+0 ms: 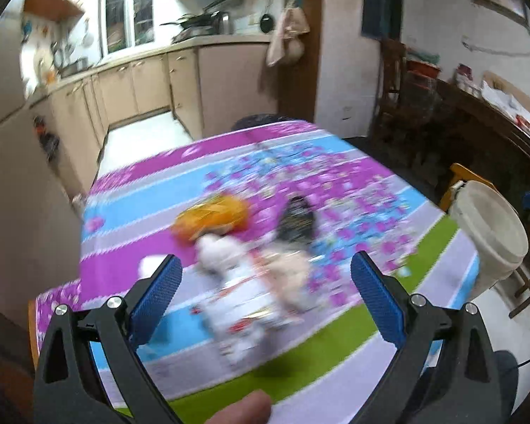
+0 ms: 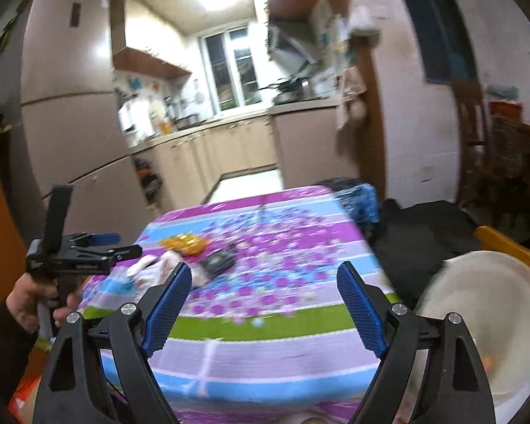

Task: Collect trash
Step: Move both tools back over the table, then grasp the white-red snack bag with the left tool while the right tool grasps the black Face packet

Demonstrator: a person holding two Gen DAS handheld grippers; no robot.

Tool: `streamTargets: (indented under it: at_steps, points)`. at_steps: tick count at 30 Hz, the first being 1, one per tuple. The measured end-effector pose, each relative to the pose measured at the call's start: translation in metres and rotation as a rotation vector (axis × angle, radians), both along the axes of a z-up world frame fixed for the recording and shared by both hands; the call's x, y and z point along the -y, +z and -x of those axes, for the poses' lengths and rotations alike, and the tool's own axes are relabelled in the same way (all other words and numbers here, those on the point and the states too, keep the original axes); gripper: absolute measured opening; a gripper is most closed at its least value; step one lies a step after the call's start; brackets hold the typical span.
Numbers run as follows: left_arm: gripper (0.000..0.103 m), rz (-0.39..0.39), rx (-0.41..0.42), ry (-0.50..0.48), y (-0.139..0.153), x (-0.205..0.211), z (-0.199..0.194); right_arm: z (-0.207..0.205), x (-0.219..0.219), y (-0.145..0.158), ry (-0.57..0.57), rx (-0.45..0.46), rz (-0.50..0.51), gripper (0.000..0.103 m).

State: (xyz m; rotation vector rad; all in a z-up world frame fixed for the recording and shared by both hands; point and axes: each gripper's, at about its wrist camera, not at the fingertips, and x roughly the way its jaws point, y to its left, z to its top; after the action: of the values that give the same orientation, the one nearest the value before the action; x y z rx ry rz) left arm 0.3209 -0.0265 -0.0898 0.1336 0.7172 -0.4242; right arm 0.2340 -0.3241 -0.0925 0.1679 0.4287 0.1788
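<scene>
Trash lies in a blurred heap on the colourful tablecloth (image 1: 335, 190): an orange wrapper (image 1: 212, 217), a black wrapper (image 1: 296, 222) and white crumpled wrappers (image 1: 243, 300). My left gripper (image 1: 266, 265) hangs open just above and in front of the white wrappers, with nothing between its blue pads (image 1: 155, 300). My right gripper (image 2: 265, 272) is open and empty over the near part of the tablecloth (image 2: 282, 364). The right wrist view also shows the orange wrapper (image 2: 185, 242), the black wrapper (image 2: 217, 261), the white wrappers (image 2: 152, 268) and the left gripper (image 2: 122, 243), held in a hand.
A white bin (image 1: 491, 236) stands by the table's right edge, also seen as the white bin (image 2: 477, 318) with something orange at its bottom. A wooden chair (image 2: 505, 243) is behind it. Kitchen cabinets (image 1: 148, 81) and a fridge (image 2: 63, 70) lie beyond the table.
</scene>
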Motion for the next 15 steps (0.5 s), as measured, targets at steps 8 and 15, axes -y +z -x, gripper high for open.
streamTargets:
  at_steps: [8,15]
  points:
    - [0.093,-0.037,-0.053,-0.183,-0.049,-0.031,-0.008,-0.022,-0.032,-0.023,0.038,-0.07,-0.026,0.084]
    - [0.093,-0.1,-0.072,-0.325,-0.068,-0.01,-0.02,-0.032,-0.032,-0.036,0.052,-0.124,-0.032,0.084]
